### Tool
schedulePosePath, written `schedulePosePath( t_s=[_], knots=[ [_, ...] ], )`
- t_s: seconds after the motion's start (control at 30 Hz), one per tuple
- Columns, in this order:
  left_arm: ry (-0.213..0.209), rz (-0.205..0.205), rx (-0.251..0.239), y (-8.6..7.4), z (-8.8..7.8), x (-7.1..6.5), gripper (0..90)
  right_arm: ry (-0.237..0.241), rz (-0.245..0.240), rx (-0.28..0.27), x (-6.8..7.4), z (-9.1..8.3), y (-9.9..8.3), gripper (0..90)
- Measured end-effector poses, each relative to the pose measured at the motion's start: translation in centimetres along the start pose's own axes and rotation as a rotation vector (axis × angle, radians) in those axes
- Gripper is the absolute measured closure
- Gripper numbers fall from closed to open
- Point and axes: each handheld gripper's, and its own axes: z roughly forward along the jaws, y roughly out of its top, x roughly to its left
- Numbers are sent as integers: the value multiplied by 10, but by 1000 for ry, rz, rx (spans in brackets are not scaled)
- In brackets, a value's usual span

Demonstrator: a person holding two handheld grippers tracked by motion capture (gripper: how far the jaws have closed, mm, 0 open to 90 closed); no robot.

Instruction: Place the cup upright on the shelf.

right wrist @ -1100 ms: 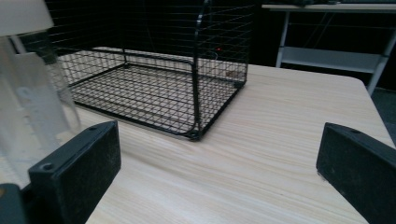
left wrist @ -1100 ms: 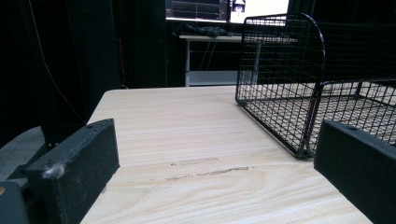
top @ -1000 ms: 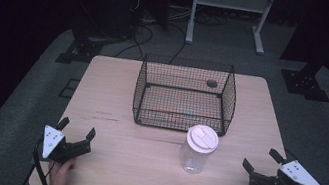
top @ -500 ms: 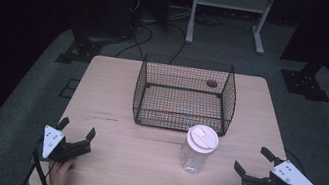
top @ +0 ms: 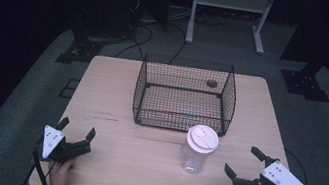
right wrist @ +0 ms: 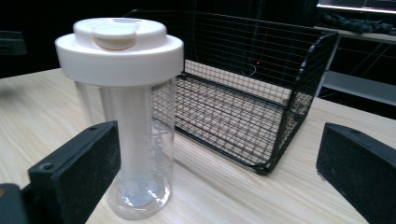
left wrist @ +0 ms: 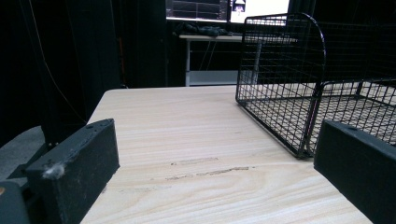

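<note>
Black wire basket (top: 183, 95) mid-table on wooden table (top: 116, 94); white metal stand (top: 231, 2) on floor behind.

On the desk (top: 111, 94), the wire basket (top: 183, 95) stands toward the far middle. The lidded cup (top: 198, 149) stands upright just before its right front corner. The left hand-held gripper (top: 76, 131) sits near the left front edge, the right hand-held gripper (top: 243, 161) right of the cup.

left tool (top: 75, 134) agape, right tool (top: 243, 163) agape

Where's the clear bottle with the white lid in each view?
High view: bottle at centre, just in front of the wire basket.
Left gripper view: not in it.
Right gripper view: bottle upright at left, near the camera.
Shared landmark: the wire basket.
</note>
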Motion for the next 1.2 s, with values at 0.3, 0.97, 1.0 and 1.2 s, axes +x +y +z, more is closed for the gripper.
schedulePosePath(
  t_s=[0.3,0.97,1.0,1.2],
  knots=[
    [-1,0,0,0,0,0,0,34,-28,-10,14,3,5,0],
    [-2,0,-1,0,0,0,0,104,-78,-34,44,21,16,0],
    [-2,1,-1,0,0,0,0,104,-78,-34,44,21,16,0],
    [-2,1,-1,0,0,0,0,95,-91,-33,49,31,22,0]
  ],
)
